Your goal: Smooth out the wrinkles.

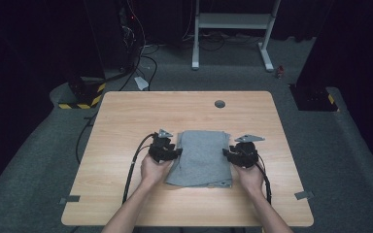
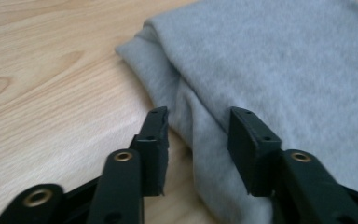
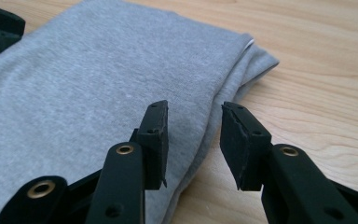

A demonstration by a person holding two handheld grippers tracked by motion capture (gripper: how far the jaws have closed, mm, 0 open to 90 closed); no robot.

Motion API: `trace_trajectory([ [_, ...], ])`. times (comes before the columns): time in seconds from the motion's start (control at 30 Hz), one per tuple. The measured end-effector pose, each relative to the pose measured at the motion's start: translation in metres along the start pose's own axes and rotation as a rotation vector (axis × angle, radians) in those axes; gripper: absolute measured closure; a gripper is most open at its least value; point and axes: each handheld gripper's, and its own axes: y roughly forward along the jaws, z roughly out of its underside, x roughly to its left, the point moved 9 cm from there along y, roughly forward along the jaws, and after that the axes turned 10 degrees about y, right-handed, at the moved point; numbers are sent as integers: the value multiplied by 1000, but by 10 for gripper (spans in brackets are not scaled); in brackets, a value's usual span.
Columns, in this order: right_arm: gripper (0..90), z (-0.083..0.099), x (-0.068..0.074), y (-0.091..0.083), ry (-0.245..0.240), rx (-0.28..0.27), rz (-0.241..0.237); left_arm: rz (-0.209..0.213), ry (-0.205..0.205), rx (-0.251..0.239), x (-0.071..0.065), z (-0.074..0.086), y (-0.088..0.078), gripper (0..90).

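- Left black two-jaw tongs (image 2: 196,140): jaws stand apart, nothing pressed between the pads.
- Folded grey fleece cloth (image 2: 279,65): lies flat on the light wooden table (image 2: 51,93); its layered left edge runs into the gap between the jaws.
- Left jaw over bare wood just beside the cloth edge; right jaw over the cloth.

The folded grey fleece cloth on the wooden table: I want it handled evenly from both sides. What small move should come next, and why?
Probably ease both grippers inward and close. The left gripper and right gripper stand open, each straddling a side edge of the folded grey fleece cloth on the wooden table, pads not pressing it yet, so neither has a hold.
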Motion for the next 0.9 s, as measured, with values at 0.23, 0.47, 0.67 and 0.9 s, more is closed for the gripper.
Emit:
trace_trajectory([
  [0.23,863,8,1,13,-22,53,-18,44,-10,3,2,3,7,886],
  [0.47,875,9,-10,6,-61,48,29,-19,15,58,9,12,-7,900],
  [0.67,863,17,-11,1,-77,96,-11,1,6,71,4,27,-25,894],
  [0.9,664,-1,-8,2,-32,25,-26,-25,-60,-20,19,-2,-12,583],
])
